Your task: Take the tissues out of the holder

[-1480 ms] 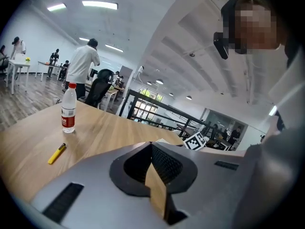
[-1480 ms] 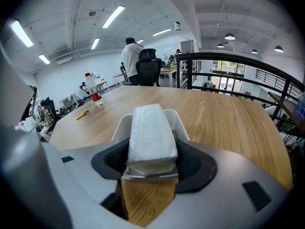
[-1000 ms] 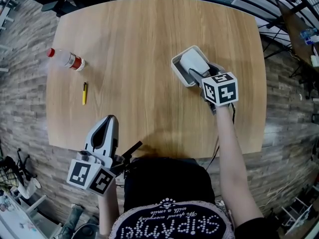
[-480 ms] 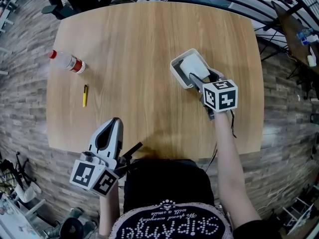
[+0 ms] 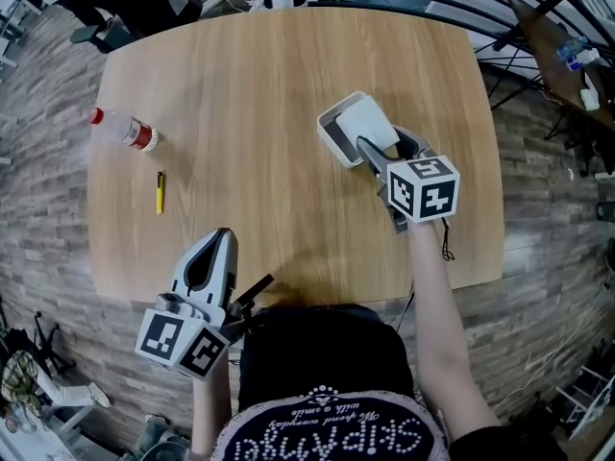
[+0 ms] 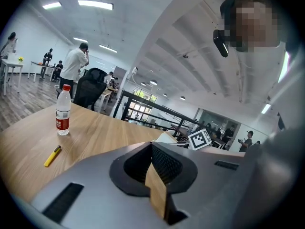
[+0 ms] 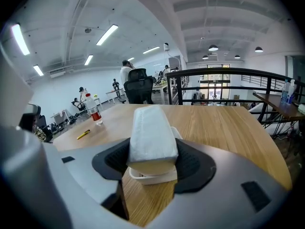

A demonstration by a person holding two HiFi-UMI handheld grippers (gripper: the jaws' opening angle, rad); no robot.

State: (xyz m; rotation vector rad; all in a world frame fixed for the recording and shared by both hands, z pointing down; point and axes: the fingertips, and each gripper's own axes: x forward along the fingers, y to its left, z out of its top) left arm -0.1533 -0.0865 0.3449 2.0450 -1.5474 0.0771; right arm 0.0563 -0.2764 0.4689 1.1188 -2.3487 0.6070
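A white tissue pack (image 5: 363,121) stands tilted in a white holder (image 5: 330,138) right of the table's middle. My right gripper (image 5: 384,140) is shut on the pack from the near right. In the right gripper view the pack (image 7: 151,136) fills the space between the jaws of the right gripper (image 7: 152,161), and the holder's rim (image 7: 153,177) shows just beneath it. My left gripper (image 5: 213,240) hangs at the table's near edge, shut with nothing in it; the left gripper (image 6: 155,175) points across the tabletop.
A clear water bottle with a red label (image 5: 122,129) lies at the table's (image 5: 259,75) left, with a yellow pen (image 5: 159,192) in front of it. Black railings and chairs stand beyond the far edge. People stand far off in the room.
The pack and holder have shifted a little to the left with the right gripper, and the pack sits higher and more tilted. The left gripper has stayed put.
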